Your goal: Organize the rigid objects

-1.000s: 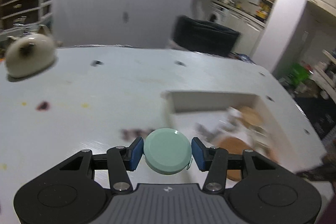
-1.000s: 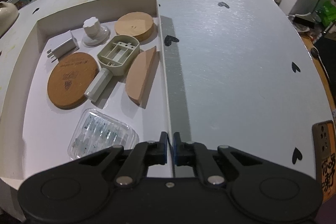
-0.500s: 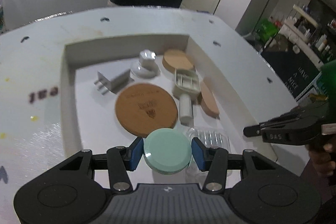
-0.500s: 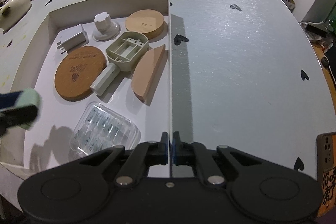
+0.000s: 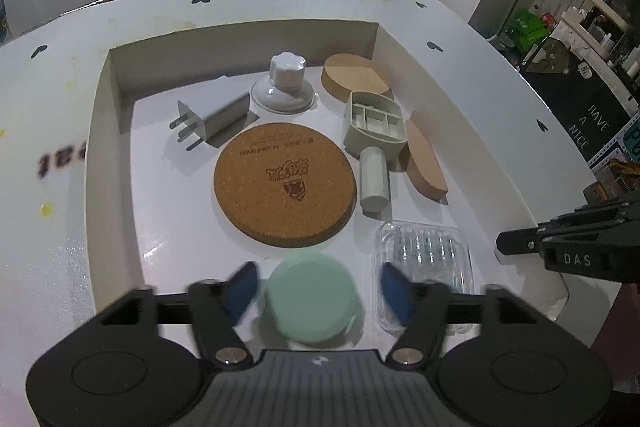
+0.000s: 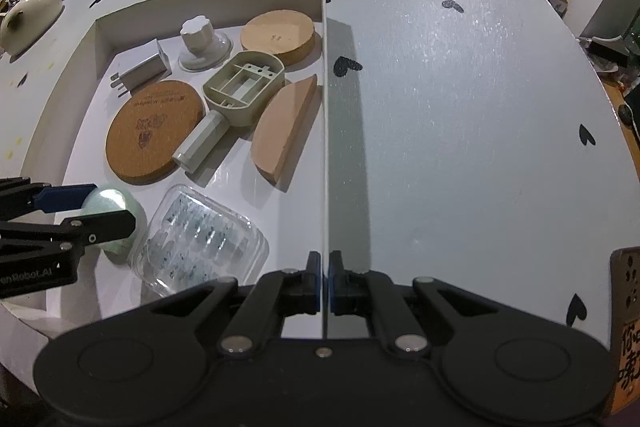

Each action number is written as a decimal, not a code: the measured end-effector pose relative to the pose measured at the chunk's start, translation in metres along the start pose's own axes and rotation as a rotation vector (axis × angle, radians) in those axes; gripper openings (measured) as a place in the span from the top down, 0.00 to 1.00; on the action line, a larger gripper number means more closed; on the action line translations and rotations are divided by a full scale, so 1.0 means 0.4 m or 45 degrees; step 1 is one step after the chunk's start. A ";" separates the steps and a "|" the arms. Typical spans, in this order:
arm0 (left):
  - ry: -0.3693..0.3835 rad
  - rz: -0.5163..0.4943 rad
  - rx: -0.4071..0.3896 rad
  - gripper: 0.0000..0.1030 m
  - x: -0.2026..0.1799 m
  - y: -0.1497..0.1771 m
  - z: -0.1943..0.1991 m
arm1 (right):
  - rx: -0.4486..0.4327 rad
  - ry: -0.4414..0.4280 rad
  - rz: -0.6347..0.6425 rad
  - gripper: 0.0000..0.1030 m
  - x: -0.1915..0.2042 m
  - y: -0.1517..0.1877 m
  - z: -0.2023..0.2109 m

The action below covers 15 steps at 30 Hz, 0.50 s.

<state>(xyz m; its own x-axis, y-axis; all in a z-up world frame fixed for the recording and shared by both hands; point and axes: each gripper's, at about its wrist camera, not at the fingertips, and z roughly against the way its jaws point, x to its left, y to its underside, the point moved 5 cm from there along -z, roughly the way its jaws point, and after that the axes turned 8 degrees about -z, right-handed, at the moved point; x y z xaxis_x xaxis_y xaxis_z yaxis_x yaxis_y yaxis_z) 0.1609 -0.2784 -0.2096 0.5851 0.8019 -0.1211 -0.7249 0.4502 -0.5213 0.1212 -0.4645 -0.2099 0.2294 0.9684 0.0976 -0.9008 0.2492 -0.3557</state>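
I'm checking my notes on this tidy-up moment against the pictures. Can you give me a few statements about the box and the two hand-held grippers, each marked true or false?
1. The left hand-held gripper clamps the mint-green round lid. False: its pads have just opened and stand clear of the lid.
2. The right hand-held gripper pinches the white box's wall. True.
3. The cork coaster lies outside the box. False: it lies inside.
4. The wall plug lies on its side, beside the suction cup. True.
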 end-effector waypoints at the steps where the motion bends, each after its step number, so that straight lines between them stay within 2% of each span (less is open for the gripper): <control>1: 0.005 -0.002 -0.003 0.21 0.000 -0.001 0.002 | 0.002 0.000 -0.003 0.96 -0.001 0.001 0.000; 4: 0.026 0.000 -0.008 0.12 0.001 -0.003 0.009 | 0.004 0.006 -0.014 0.96 -0.001 0.002 -0.003; 15: 0.080 -0.061 -0.065 0.00 0.005 -0.022 0.068 | -0.009 0.037 -0.083 0.95 -0.003 0.009 -0.007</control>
<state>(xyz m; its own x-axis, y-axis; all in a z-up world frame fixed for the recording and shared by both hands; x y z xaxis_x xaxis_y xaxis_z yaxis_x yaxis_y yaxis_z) 0.1585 -0.2703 -0.1823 0.6416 0.7529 -0.1465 -0.6768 0.4658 -0.5701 0.1189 -0.4647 -0.2139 0.2984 0.9499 0.0934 -0.8809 0.3117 -0.3561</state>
